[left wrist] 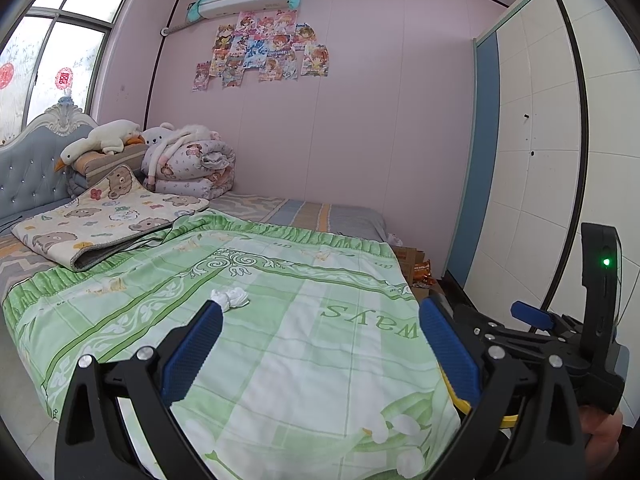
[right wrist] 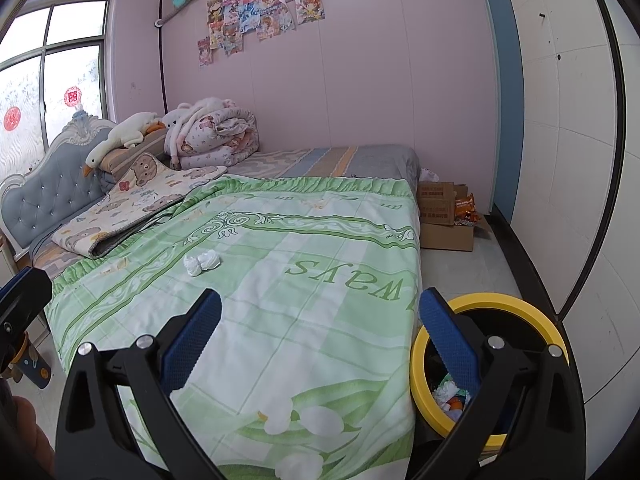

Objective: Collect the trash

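left gripper (left wrist: 320, 334): black frame, blue ribbed finger pads (left wrist: 192, 354), jaws spread wide with nothing between them, held above the near part of a light green and white floral printed bedspread (left wrist: 280, 360). a crumpled white tissue wad (left wrist: 231, 299) lies on the bedspread just beyond the tip of the left-hand pad, partly hidden by that tip in the left wrist view; whether the tip touches it cannot be told. right gripper (right wrist: 320, 330): same build, jaws likewise spread wide and empty, held above the same bedspread. in the right wrist view the tissue wad lies ahead of the pads and left of the centre line, apart from both tips. beside the right-hand pad, on the floor against the bed's edge, stands a round black waste bin with a yellow rim (right wrist: 420, 360), holding white and coloured scraps. further out: a folded cream blanket with bear print (right wrist: 132, 208) toward the grey tufted headboard (right wrist: 44, 196), a white goose plush toy (right wrist: 120, 136), a rolled floral quilt (right wrist: 220, 132), and an open brown cardboard box (right wrist: 446, 234) on the floor past the bed's far corner, near the white wardrobe (right wrist: 568, 160).
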Demonstrator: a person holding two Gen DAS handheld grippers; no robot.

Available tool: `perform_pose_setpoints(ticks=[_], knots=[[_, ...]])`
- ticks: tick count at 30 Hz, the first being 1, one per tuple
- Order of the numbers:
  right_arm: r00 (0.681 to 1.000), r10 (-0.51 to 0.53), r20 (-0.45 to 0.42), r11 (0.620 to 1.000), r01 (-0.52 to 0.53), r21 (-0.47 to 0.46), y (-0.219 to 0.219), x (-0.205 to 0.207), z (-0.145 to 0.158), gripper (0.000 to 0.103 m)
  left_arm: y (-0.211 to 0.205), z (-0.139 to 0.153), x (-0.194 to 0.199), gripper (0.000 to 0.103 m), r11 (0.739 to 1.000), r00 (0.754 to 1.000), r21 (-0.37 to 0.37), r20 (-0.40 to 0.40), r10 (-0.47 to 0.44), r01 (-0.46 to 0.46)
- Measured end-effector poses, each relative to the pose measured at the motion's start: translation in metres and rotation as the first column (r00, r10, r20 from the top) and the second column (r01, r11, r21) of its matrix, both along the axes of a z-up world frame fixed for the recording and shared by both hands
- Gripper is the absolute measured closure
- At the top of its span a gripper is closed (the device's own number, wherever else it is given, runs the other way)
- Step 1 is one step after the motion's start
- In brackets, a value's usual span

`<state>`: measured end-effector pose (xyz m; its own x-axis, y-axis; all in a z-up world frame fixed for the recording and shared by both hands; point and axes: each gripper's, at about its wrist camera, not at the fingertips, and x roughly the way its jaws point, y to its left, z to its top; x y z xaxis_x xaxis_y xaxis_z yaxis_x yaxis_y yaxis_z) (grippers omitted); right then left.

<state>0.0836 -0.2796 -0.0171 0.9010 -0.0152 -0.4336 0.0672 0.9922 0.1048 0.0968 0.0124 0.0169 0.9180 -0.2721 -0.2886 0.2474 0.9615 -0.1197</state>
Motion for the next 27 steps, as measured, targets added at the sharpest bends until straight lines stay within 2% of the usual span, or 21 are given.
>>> perform_pose_setpoints(ticks=[27], knots=[[1.0, -0.004, -0.014, 1.0, 0.004, 0.004, 0.0023, 0.0018, -0.008, 0.008, 0.0016, -0.0044, 0.0006, 0.008, 1.0, 1.0, -0.004, -0.01, -0.004, 0.004]])
